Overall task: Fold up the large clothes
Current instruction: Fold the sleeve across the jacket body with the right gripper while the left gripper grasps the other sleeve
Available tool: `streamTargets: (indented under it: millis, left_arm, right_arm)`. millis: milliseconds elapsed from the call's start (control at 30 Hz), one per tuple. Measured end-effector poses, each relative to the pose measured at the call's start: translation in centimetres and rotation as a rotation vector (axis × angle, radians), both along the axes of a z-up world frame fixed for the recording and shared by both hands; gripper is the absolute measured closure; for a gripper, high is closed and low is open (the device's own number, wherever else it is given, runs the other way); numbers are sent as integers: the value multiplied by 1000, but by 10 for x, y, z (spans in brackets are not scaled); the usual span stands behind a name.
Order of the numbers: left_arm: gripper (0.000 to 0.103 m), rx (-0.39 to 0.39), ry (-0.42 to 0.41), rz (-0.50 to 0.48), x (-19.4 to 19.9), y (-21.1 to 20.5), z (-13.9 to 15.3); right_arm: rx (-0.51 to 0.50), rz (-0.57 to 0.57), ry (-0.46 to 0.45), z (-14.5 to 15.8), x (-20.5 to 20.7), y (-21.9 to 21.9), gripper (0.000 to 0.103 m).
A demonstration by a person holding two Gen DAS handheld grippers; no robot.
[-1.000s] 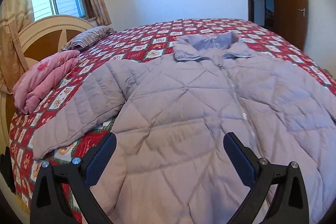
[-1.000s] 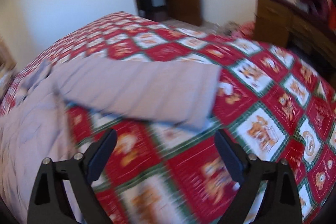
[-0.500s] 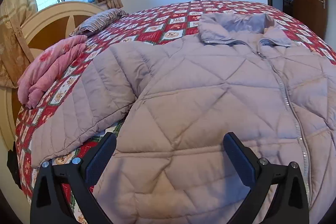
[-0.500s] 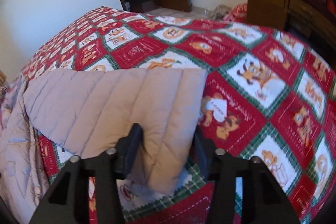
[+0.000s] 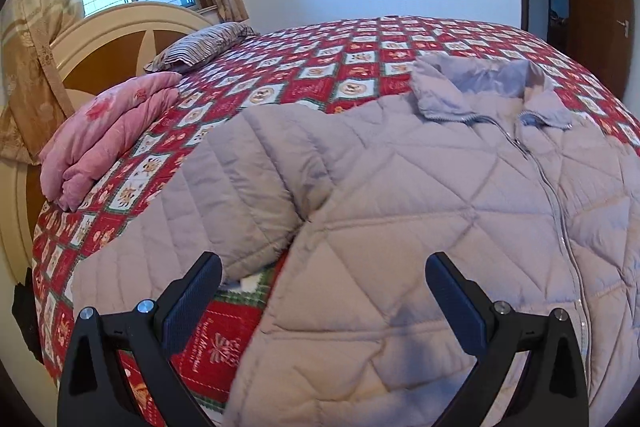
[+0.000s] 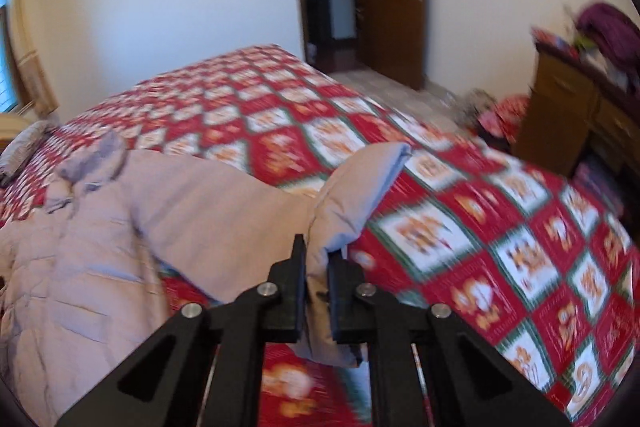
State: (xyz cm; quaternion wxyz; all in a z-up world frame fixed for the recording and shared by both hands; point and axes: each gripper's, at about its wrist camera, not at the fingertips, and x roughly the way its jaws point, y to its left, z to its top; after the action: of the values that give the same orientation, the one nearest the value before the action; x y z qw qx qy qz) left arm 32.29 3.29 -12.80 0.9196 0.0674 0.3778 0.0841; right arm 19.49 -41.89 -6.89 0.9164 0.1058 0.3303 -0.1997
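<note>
Quilted grey jacket (image 5: 420, 211) lies front-up on the bed's red patterned cover (image 5: 304, 83). Right claw (image 6: 318, 267) pinches the sleeve (image 6: 352, 195) near its cuff, lifted off the cover. Left claw (image 5: 324, 291) spread wide, empty, over the jacket's lower side.

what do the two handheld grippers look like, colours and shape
Both match: the left gripper and right gripper have matte black angular frames with triangular cut-outs and round silver bolt heads at the pivots. Each has two flat rectangular jaws; the left one's show dark, finely textured pads. No cables, markings or sleeves are visible.
</note>
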Motion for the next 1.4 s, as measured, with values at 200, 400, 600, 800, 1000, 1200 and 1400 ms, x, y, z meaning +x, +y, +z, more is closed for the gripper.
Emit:
streamTargets:
  millis: [200,400,600,800,1000,1200,1400]
  left_arm:
    - [1,-16,-6,31,4,16,-3]
    - [1,-27,2,32,6,22,-15]
    - [1,-51,25,68,11,40,-24]
    - [1,-63,24,71,3,45,-15]
    - [1,-123,-3,52,-6,35,12]
    - [1,-142,-12,-98,-5,-35,32]
    - [1,-144,-12,-264,1,-128,42]
  right_arm:
    - [-74,132,-23,20,43,59,92]
    - [-118,263,-29,14,85,126,92]
    - [-152,373,-11,-6,114,187,92]
    - [-151,454,42,-43,137,225,85]
    - [-120,525,2,-32,105,230,35]
    - [-118,443,-32,-21,67,185,26]
    - [-84,309,12,-37,48,126,25]
